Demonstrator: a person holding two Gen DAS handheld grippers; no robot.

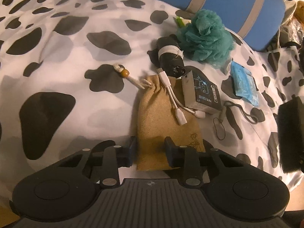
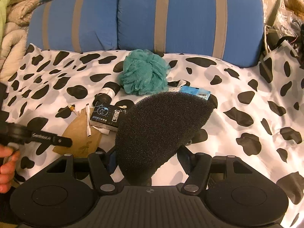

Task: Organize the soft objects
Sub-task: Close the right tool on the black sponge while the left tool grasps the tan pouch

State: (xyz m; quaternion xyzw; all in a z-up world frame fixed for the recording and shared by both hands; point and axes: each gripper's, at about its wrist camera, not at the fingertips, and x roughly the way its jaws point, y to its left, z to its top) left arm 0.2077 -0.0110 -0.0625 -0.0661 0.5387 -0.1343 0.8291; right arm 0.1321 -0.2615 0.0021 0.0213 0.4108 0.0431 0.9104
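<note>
A tan burlap drawstring pouch (image 1: 157, 117) lies on the cow-print bedsheet (image 1: 57, 60). My left gripper (image 1: 151, 145) pinches its near end, with the fabric filling the gap between both fingers. A white adapter cable (image 1: 174, 98) rests across the pouch. In the right wrist view my right gripper (image 2: 150, 161) is shut on a big black foam sponge (image 2: 163, 129), held above the sheet. That sponge also shows at the right edge of the left wrist view (image 1: 290, 133). A teal mesh bath pouf (image 2: 144, 72) sits behind near the pillows.
Beside the pouch lie a black roll with a white band (image 1: 171, 57), a small dark box (image 1: 201, 93), a blue packet (image 1: 244, 81) and a grey lanyard (image 1: 237, 112). Blue striped pillows (image 2: 171, 19) line the back. A hand (image 2: 7, 163) holds the left tool.
</note>
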